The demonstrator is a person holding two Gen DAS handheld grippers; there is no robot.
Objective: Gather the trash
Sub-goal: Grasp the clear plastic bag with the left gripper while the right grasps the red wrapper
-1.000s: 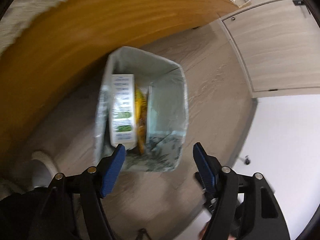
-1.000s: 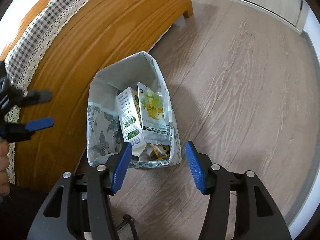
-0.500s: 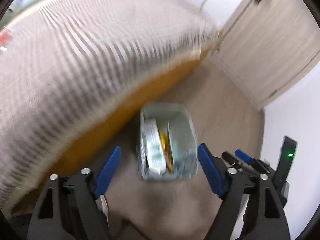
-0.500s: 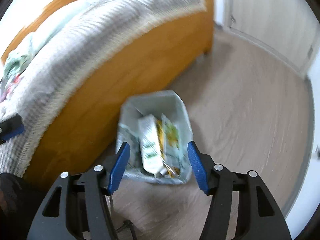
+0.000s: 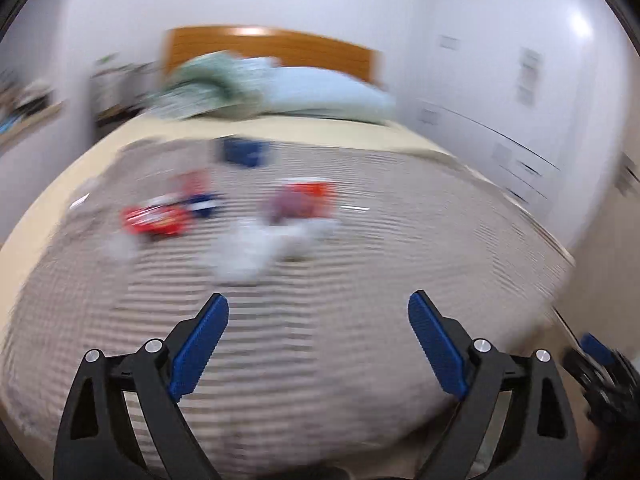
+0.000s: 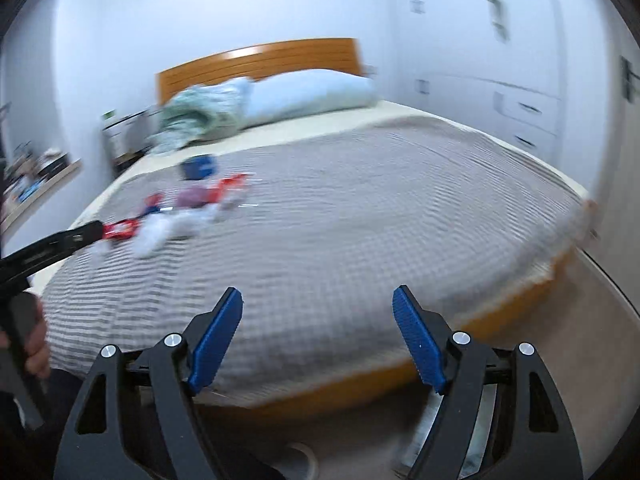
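Both grippers are swinging up to face the bed, and the picture is smeared with motion. The left gripper (image 5: pixel 318 344) is showing its blue-padded fingers (image 5: pixel 198 346) spread wide, having just been opening further, and nothing is lying between them. The right gripper (image 6: pixel 318 338) is doing the same: jaws parted broadly, just opening, empty.

The trash is sitting on the grey-and-white checked bedspread (image 5: pixel 360 300), grouped toward the left side of the bed, roughly midway between the foot edge and the pillows. A flat red snack wrapper (image 5: pixel 154 220) is lying nearest the left edge; a crumpled red-and-purple packet (image 5: pixel 302 202) is resting just to its right; pale crumpled white paper or plastic (image 5: pixel 256 248) is spreading below those two; a small dark blue box (image 5: pixel 244 152) is sitting farther back, toward the pale blue pillow (image 5: pixel 328 98) and the wooden orange headboard (image 5: pixel 272 46).

The risks from here look plain. The wrappers are thin and lying flat on soft cloth, so closing fingers are likely to pinch bedspread along with the wrapper, or slide over it. The pieces are crowding each other, so a reach for one may nudge a neighbour toward the bed's left edge. The blur is hiding exact outlines.
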